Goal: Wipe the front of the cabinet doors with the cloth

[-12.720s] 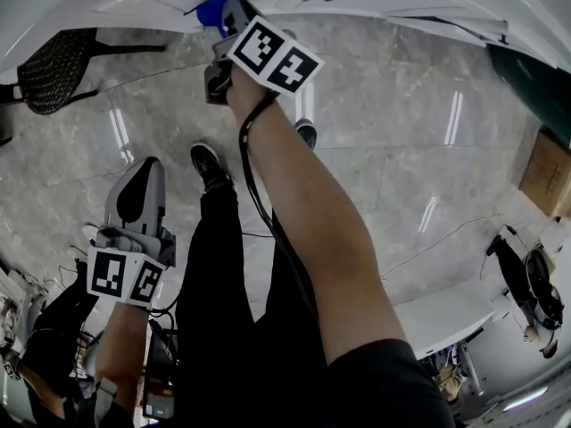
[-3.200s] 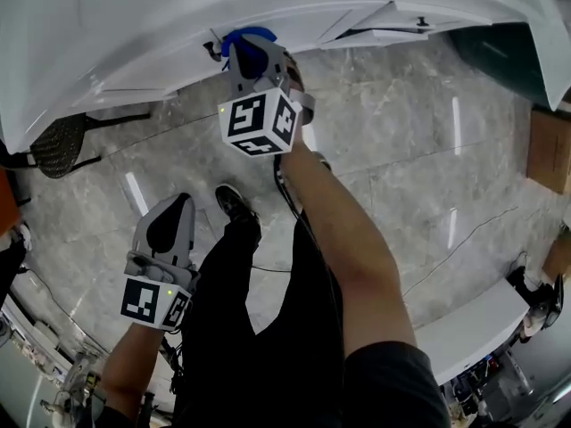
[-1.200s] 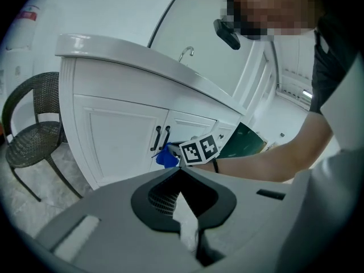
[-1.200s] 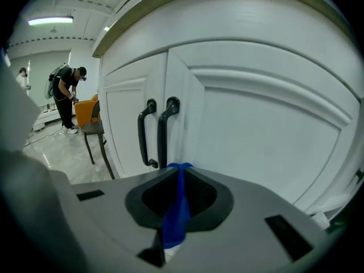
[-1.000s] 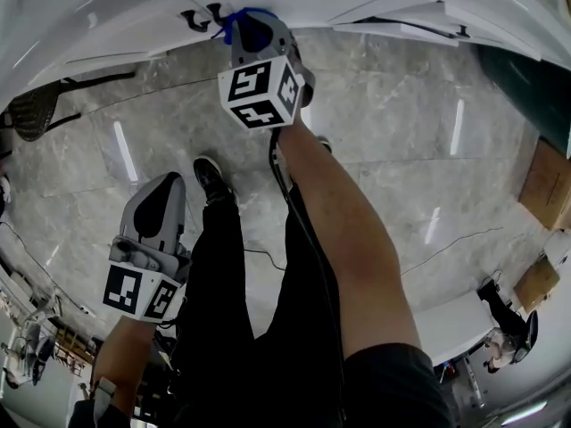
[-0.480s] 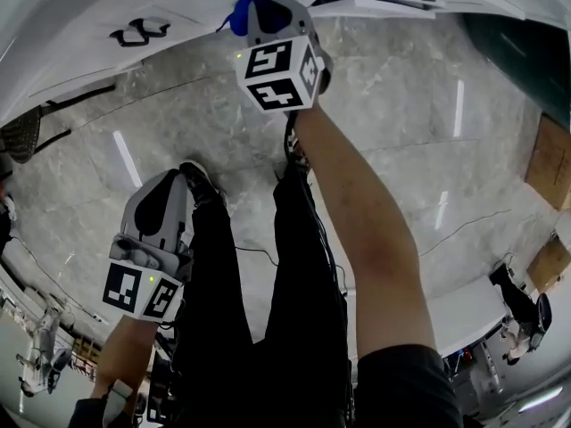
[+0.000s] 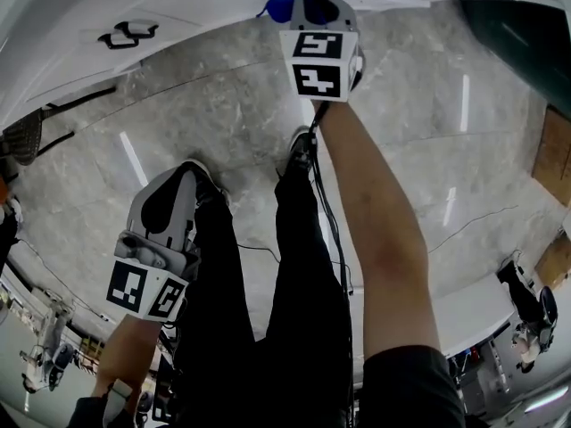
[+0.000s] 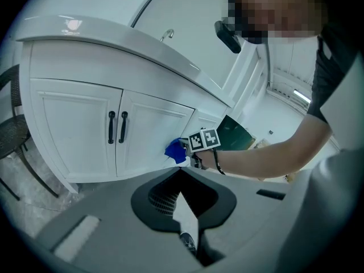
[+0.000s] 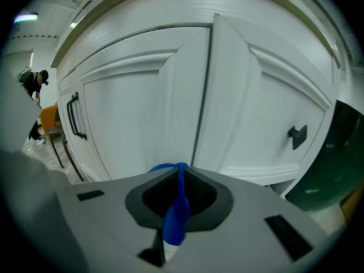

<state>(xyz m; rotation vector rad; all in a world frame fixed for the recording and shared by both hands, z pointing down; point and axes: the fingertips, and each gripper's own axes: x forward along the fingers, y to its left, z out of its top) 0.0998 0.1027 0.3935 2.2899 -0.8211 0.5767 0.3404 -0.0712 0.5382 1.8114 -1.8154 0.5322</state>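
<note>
Cloth (image 9: 175, 215), mostly hidden, pinched in right claw (image 9: 180, 169) at cabinet door (image 9: 136, 112); left claw (image 8: 181, 174) closed, empty.

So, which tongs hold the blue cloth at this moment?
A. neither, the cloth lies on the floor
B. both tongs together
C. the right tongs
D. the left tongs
C: in the right gripper view the blue cloth is pinched between the right tongs, close to the white cabinet door; the left tongs hold nothing.
</note>
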